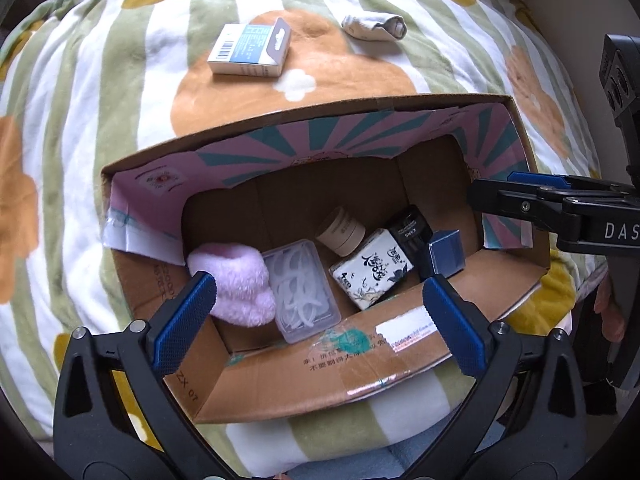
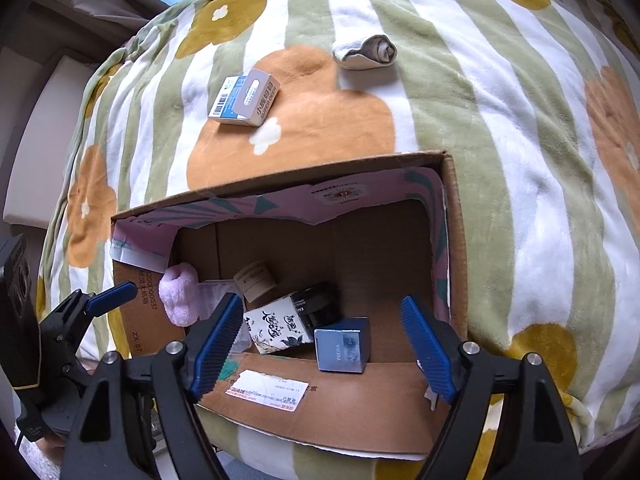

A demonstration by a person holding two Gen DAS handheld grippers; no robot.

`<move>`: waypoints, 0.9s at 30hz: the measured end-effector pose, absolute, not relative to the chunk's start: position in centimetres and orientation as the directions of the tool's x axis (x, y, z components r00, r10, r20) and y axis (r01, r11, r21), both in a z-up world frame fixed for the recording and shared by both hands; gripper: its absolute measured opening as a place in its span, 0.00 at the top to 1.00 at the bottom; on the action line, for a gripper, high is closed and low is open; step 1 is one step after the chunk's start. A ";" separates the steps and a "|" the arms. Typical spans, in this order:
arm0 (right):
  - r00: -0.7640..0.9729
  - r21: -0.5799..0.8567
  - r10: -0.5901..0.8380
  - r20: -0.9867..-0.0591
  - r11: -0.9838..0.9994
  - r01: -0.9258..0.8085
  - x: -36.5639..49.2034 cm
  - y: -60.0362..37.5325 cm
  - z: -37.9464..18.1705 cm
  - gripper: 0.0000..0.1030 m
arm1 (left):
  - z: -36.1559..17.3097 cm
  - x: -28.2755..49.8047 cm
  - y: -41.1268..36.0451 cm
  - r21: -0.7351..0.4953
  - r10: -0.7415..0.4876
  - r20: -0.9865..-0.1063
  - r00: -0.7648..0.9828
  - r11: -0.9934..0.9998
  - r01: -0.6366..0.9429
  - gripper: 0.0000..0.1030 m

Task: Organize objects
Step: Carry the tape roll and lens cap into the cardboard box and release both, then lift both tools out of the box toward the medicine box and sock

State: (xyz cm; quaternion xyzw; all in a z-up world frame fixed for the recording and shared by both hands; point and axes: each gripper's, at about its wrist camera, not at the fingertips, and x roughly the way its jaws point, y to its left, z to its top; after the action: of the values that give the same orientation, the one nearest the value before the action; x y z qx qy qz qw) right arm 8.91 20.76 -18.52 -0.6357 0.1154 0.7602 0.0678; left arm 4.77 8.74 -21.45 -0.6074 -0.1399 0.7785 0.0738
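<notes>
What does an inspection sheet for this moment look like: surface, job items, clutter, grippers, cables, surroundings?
Surface: striped floral blanket, soft and uneven.
Job's things: open cardboard box holds a pink fluffy item, clear floss-pick case, tissue pack, beige jar, black jar and blue carton. Still out on the blanket: white-blue carton and rolled sock.
Clutter: nothing seen.
Grippers: left gripper open, empty, over the box's near wall; right gripper open, empty, above the blue carton.
Cables: a dark cord at the right view's lower left edge.
Surroundings: pale furniture beyond the blanket; details unclear.
</notes>
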 end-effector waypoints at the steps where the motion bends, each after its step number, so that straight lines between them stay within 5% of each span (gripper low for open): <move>1: -0.183 0.087 -0.042 -0.982 -0.965 -0.248 8.9 20.7 -18.5 0.24 | -21.4 4.9 8.7 -0.310 0.286 -0.925 -0.251 -0.949 0.057 0.00; 27: -0.231 0.058 0.006 -0.973 -0.961 -0.271 7.2 19.7 -13.9 0.24 | -15.6 4.3 5.5 -0.282 0.256 -0.920 -0.298 -0.958 0.046 0.00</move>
State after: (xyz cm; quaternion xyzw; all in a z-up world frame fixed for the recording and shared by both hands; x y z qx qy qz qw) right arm 7.23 19.74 -13.85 -0.6137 0.1078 0.7771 0.0890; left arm 4.30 5.48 -15.60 -0.5888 -0.1281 0.7953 0.0660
